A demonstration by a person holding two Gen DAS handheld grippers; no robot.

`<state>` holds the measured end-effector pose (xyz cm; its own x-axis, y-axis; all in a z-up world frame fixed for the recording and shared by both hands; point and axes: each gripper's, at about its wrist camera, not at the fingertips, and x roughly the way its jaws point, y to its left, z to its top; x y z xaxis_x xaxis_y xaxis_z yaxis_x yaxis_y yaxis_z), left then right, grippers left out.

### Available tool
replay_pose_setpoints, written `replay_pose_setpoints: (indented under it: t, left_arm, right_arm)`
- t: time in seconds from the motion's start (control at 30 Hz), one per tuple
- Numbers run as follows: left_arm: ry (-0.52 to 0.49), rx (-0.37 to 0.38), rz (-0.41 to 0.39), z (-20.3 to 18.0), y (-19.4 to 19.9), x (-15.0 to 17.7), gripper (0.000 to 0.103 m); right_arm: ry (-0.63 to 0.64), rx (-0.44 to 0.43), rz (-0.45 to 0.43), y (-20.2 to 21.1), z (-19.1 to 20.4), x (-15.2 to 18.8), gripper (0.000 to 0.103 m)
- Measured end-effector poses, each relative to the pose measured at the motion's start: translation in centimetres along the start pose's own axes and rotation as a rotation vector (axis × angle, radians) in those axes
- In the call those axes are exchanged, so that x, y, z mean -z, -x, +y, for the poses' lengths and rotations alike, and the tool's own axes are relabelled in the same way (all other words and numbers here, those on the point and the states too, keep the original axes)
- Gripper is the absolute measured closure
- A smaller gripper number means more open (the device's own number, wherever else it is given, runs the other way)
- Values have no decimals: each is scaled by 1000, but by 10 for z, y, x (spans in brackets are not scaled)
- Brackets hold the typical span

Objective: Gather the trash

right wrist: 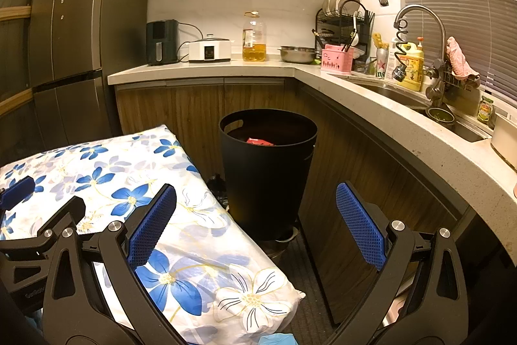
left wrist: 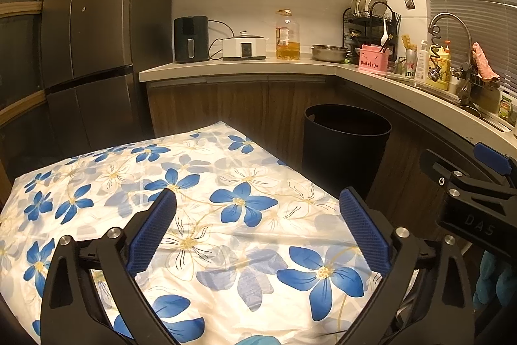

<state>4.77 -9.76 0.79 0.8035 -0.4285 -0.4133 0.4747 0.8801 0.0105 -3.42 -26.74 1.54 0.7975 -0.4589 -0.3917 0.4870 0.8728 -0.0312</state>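
Left of the black bin (right wrist: pixel 266 173) stands the desk under a flowered cloth (left wrist: pixel 200 183); the left tongs (left wrist: pixel 258 209) hang over it, spread wide, nothing between them; the right tongs (right wrist: pixel 257 202) gape just as wide before the bin, empty; inside the bin lies something red (right wrist: pixel 260 141), perhaps a wrapper; behind it runs the kitchen worktop (right wrist: pixel 206 68).
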Motion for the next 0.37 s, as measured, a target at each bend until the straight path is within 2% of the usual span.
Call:
replay_pose_setpoints:
  t: [0.37]
  left_arm:
    - [23, -17, -6, 4, 2, -1, 6]
  right_arm:
    - [0, -1, 1, 0, 1, 0, 5]
